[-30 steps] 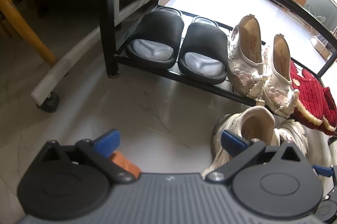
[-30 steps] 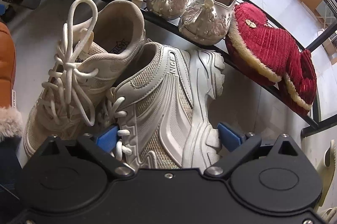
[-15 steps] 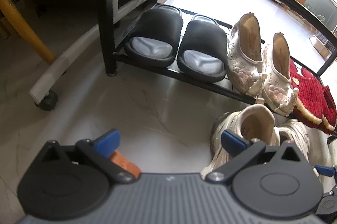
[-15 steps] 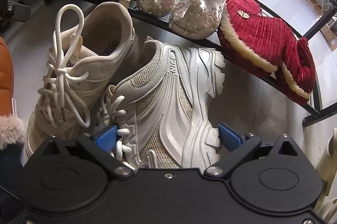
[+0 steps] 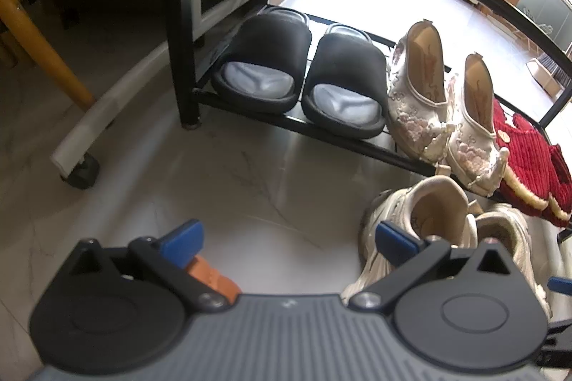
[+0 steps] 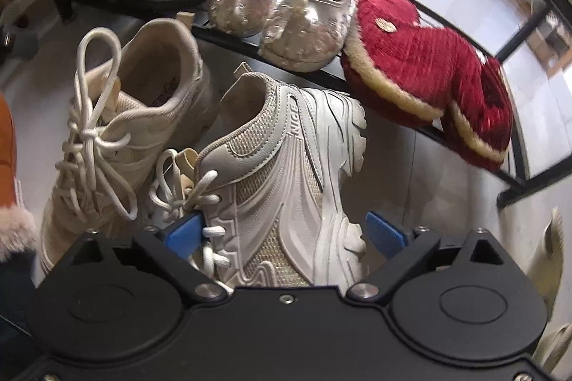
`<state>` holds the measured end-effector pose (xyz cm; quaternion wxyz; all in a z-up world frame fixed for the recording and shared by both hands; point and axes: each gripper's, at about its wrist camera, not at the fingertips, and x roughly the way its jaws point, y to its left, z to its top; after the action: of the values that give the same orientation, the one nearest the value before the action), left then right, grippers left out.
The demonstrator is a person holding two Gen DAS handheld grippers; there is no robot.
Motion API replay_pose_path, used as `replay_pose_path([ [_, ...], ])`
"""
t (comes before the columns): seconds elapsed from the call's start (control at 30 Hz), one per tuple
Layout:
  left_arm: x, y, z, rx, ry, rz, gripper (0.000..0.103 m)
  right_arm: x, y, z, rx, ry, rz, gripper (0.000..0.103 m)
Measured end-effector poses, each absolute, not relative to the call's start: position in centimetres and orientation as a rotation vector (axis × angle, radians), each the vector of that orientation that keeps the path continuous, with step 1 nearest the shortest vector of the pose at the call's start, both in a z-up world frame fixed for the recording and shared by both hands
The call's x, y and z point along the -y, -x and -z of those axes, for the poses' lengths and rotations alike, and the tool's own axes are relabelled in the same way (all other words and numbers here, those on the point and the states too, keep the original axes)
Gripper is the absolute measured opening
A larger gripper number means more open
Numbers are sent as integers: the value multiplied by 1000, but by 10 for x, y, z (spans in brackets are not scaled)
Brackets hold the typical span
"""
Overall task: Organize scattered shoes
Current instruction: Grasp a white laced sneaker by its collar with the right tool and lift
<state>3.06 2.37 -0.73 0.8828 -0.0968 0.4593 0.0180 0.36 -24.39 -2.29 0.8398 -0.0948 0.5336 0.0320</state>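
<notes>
Two cream sneakers lie on the floor in front of a black shoe rack (image 5: 293, 125). My right gripper (image 6: 286, 232) has its jaws wide around the right sneaker (image 6: 282, 173), which lies tilted on its side; whether the pads press it I cannot tell. The left sneaker (image 6: 125, 116) stands beside it, laces loose. My left gripper (image 5: 287, 238) is open and empty above bare floor, left of the sneakers (image 5: 432, 213). The rack's low shelf holds black slides (image 5: 304, 73), embroidered white flats (image 5: 439, 102) and red slippers (image 5: 525, 162).
An orange boot with a fur cuff (image 6: 7, 166) lies at the left, also under my left gripper (image 5: 211, 277). A wooden chair leg (image 5: 39, 41) and a white wheeled base (image 5: 82, 137) stand left of the rack. A pale shoe (image 6: 547, 255) shows at the far right.
The right sneaker has tipped up and its heel has risen between my right gripper's jaws. The left gripper has drifted slightly back from the rack.
</notes>
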Motion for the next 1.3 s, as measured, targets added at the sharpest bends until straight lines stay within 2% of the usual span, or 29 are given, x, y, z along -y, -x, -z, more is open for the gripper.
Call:
replay_pose_path([
  [0.13,-25,-31,8,-959,204,-38,102,259,-4,21,-1146,93,-53,83],
  [0.23,-25,-31,9,-961,206,-39,102,269,-4,21,-1148,42,-26,82],
  [0.4,-25,-31,9,-960,208,-39,102,289,-7,26,-1168,-73,14,84],
  [0.57,-24,-31,9,-962,203,-36,102,301,-8,32,-1186,-159,44,93],
  [0.87,-26,-31,9,-965,218,-39,102,368,5,44,-1224,-538,283,94],
  [1.03,-25,-30,7,-959,219,-30,102,382,10,49,-1224,-637,320,94],
  [1.3,-27,-31,9,-971,224,-38,102,331,-6,18,-1158,-87,278,95],
])
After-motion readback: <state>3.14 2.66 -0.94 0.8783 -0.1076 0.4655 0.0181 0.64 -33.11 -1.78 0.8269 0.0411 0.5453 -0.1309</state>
